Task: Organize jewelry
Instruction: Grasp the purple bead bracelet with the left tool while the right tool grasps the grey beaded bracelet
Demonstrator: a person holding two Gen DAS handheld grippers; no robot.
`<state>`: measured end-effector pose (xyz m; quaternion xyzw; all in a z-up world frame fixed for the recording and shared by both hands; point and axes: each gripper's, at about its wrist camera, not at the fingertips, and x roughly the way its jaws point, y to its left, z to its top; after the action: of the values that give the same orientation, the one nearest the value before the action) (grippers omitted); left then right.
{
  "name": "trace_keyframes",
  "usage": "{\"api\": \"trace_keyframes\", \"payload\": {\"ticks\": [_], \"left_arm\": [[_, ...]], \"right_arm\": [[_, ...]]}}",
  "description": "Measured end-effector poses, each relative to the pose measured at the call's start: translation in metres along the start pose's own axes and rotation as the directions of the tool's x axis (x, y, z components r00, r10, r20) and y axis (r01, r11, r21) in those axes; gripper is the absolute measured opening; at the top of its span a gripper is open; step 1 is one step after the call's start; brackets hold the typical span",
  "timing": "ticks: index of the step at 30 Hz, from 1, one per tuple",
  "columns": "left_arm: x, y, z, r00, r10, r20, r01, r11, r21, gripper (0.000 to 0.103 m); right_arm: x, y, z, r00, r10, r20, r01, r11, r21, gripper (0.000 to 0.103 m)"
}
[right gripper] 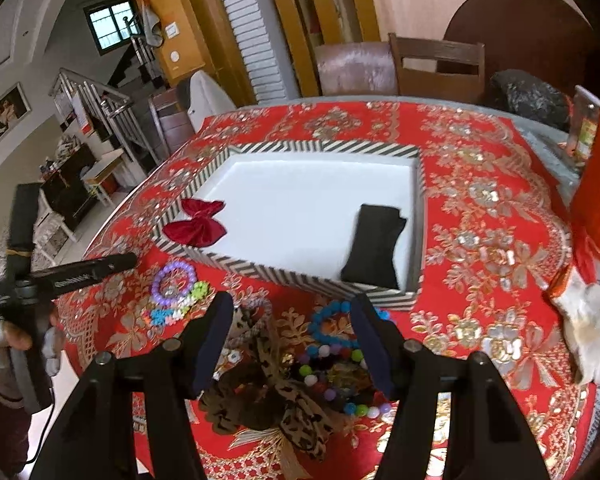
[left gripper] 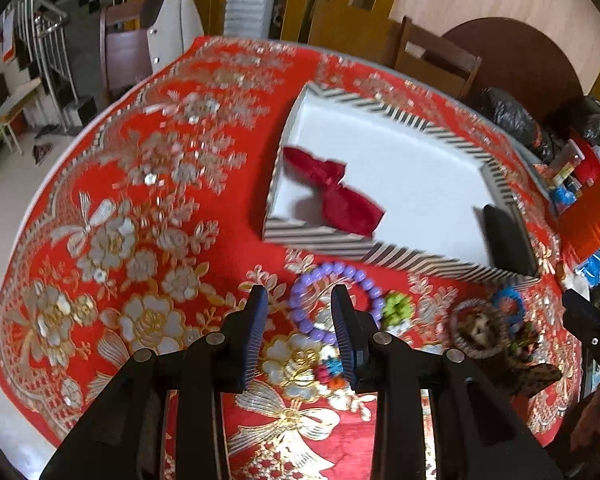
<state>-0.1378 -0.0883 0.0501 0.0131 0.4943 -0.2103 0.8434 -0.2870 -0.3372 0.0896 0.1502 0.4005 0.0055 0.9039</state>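
Red cloth with gold and silver flowers covers the worktop (right gripper: 480,216); on it sits a shallow striped tray (right gripper: 288,145) with a white floor. Inside the tray a red bow (right gripper: 198,226) lies at its 8 o'clock corner, partly draped over the rim in the left wrist view; a black bow (right gripper: 374,246) lies at its 4 o'clock corner, flat on the white floor.

Left tongs (left gripper: 300,322) hang over the cloth just short of the tray's near wall, spread and pinching nothing; a purple bead bracelet (left gripper: 336,300) lies on the cloth at their 12 o'clock, its ring partly hidden behind the right-hand finger; a green flower piece (left gripper: 396,310) sits just beside it at 3 o'clock; a small multicoloured bead piece (left gripper: 332,374) lies between the fingers.

Right tongs (right gripper: 292,338) are spread wide and empty over a heap of pieces near the tray's front wall; a leopard-print bow (right gripper: 284,396) lies between the fingers, touching a string of mixed coloured beads (right gripper: 332,376) at its 3 o'clock; a blue bead bracelet (right gripper: 326,322) lies at 12 o'clock, near the tray wall.
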Motion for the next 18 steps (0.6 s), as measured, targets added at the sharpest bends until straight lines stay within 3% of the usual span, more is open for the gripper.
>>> {"api": "trace_keyframes", "payload": {"ticks": [6,12,16,18], "left_arm": [[0.018,0.008,0.000,0.999,-0.002,-0.034,0.001,1.000,-0.030,0.025],[0.032,0.004,0.004,0.998,0.005,-0.055,-0.006,1.000,-0.007,0.025],[0.039,-0.004,0.004,0.998,0.036,-0.052,-0.034,0.999,0.039,0.025],[0.041,-0.008,0.005,0.998,0.052,-0.047,-0.050,0.997,0.060,0.025]], "right_arm": [[0.033,0.005,0.000,0.993,0.050,-0.111,-0.050,0.999,0.001,0.059],[0.067,0.000,0.004,0.975,0.107,-0.196,-0.100,0.994,0.045,0.039],[0.083,0.005,0.003,0.959,0.152,-0.241,-0.146,0.988,0.041,0.012],[0.085,0.011,0.003,0.957,0.156,-0.243,-0.158,0.987,0.011,0.008]]}}
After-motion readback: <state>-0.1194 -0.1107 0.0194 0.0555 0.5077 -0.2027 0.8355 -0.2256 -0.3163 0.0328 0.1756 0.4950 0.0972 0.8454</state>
